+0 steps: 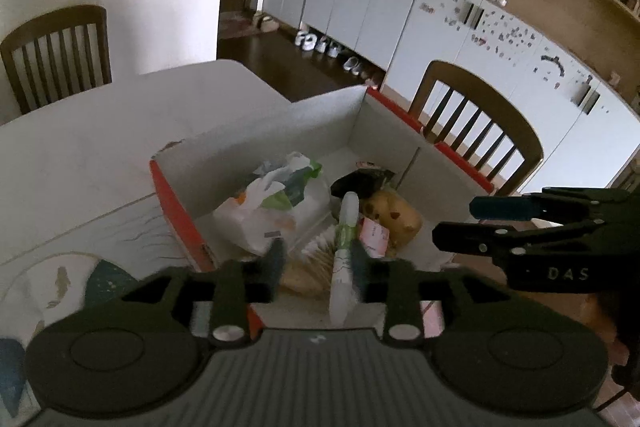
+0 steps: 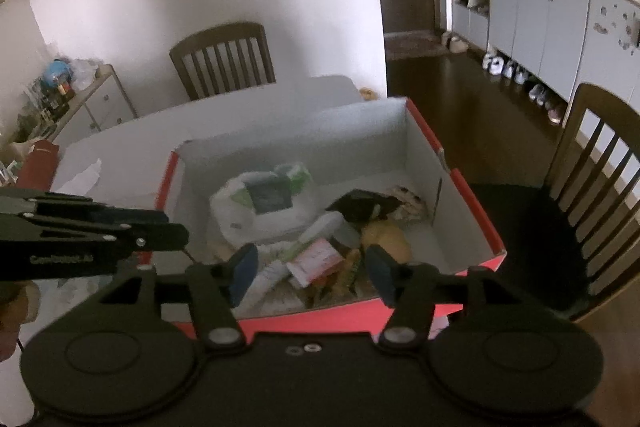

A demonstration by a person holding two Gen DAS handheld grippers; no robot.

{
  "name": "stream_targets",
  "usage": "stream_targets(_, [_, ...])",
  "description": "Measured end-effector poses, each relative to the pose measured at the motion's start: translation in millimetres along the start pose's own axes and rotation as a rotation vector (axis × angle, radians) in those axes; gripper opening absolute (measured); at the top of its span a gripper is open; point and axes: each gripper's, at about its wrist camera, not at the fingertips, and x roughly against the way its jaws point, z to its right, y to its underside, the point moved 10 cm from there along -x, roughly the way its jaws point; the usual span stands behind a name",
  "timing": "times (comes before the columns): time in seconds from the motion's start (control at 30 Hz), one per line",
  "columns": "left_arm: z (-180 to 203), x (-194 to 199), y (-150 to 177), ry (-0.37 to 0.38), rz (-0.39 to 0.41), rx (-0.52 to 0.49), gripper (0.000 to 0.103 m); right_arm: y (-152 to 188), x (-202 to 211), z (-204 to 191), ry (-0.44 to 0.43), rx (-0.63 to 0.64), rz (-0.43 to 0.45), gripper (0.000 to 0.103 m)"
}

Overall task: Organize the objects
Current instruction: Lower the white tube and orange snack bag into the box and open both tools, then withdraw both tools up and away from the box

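Note:
A red cardboard box (image 1: 176, 211) with white inner walls stands on the white table (image 1: 80, 147); it also shows in the right wrist view (image 2: 472, 211). Inside lie a wet-wipe pack (image 1: 276, 207), a yellow plush toy (image 1: 396, 217), a pink card (image 2: 316, 261) and a dark packet (image 2: 360, 205). My left gripper (image 1: 318, 261) is open over the box's near end; a white and green tube (image 1: 344, 251) lies between its fingers against the right pad, loose. The tube lies in the box in the right wrist view (image 2: 280, 267). My right gripper (image 2: 312, 269) is open and empty above the box.
Wooden chairs stand at the table's far side (image 2: 224, 59) and right side (image 1: 476, 131). White cabinets (image 1: 372, 3) line the right wall with shoes below. A patterned mat (image 1: 60, 287) lies on the table at the left. A cluttered side cabinet (image 2: 80, 99) stands far left.

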Motion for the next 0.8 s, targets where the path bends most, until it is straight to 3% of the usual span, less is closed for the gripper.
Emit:
stream_targets(0.03, [0,4,0,0.003,0.012,0.0,0.064,0,3,-3,0.005,0.006,0.007,0.061])
stream_targets(0.2, [-3,26,0,0.028,0.049,-0.018,0.065,0,18,-23,0.021,0.026,0.047,0.065])
stream_targets(0.3, [-5,35,0,0.039,0.062,-0.028,0.068,0,27,-29,0.026,0.015,0.074,0.079])
stream_targets(0.5, [-10,52,5,0.073,0.081,-0.033,0.071,6,42,-41,0.032,-0.008,0.11,0.093])
stream_targets(0.6, [-13,57,9,0.077,0.083,-0.032,0.083,9,46,-46,0.035,-0.02,0.122,0.097])
stream_targets(0.7, [-17,62,13,0.061,0.086,-0.043,0.085,14,52,-50,0.043,-0.03,0.136,0.099])
stream_targets(0.8, [-18,64,15,0.058,0.086,-0.05,0.094,16,57,-53,0.053,-0.031,0.152,0.102])
